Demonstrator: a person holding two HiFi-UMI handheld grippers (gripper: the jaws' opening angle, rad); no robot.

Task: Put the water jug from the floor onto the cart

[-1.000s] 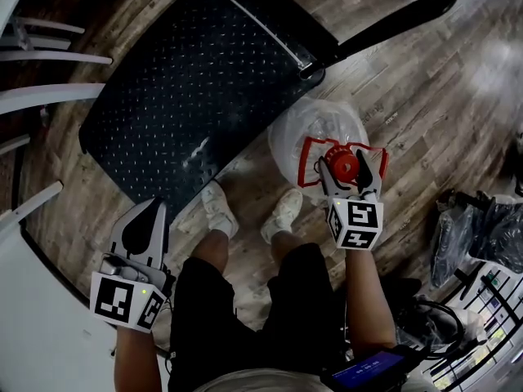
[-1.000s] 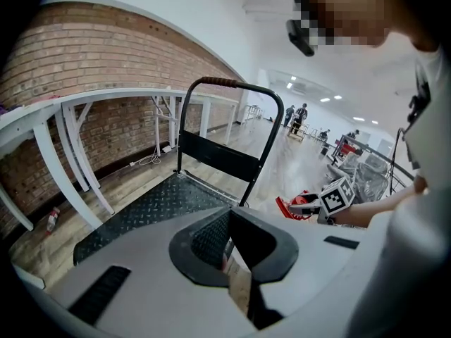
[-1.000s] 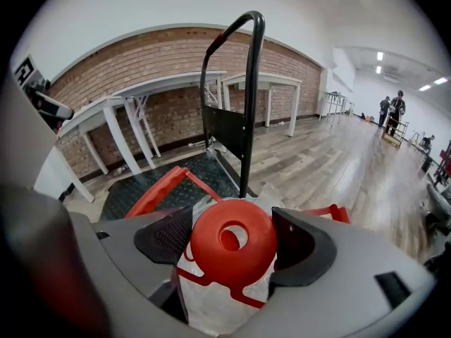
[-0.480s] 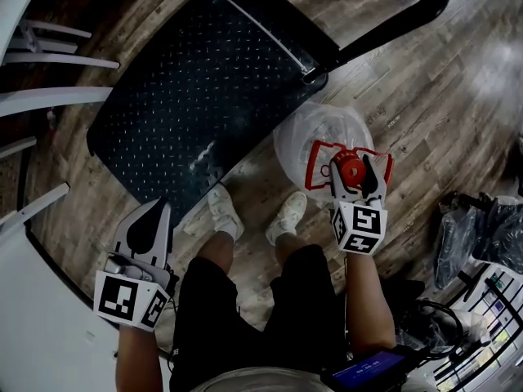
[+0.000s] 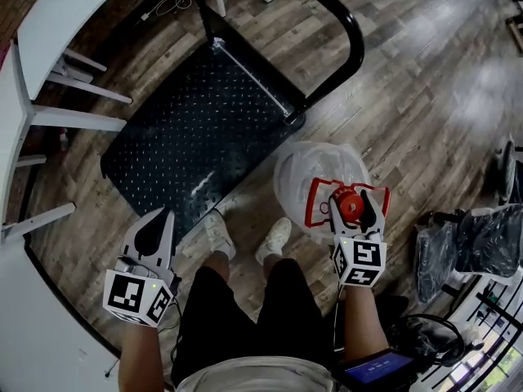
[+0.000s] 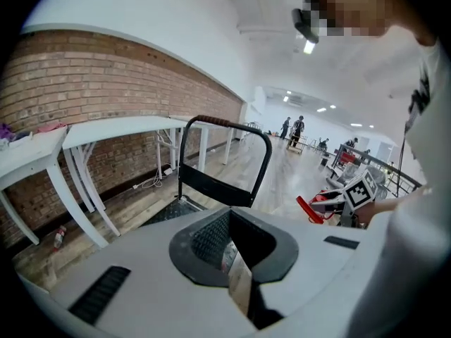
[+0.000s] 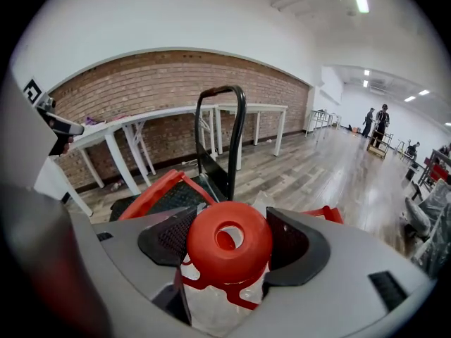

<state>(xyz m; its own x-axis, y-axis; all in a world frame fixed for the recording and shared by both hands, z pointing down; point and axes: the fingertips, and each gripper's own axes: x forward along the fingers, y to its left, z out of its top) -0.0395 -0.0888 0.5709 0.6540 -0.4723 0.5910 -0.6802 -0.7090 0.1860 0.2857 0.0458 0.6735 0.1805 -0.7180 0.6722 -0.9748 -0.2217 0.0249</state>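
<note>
One-handed lift: right gripper [image 5: 351, 209], jaws just closing, clamped on red cap [image 7: 229, 241] of water jug [image 5: 315, 170], 4 o'clock off cart [image 5: 188, 137] deck. Left gripper [image 5: 158, 221] pinched shut, empty. Keep jug plumb, swing toward 10 o'clock, clear push handle [image 5: 353, 39].

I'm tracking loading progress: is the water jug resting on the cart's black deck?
No, the head view shows the water jug over the wood floor beside the cart, clear of its deck.
</note>
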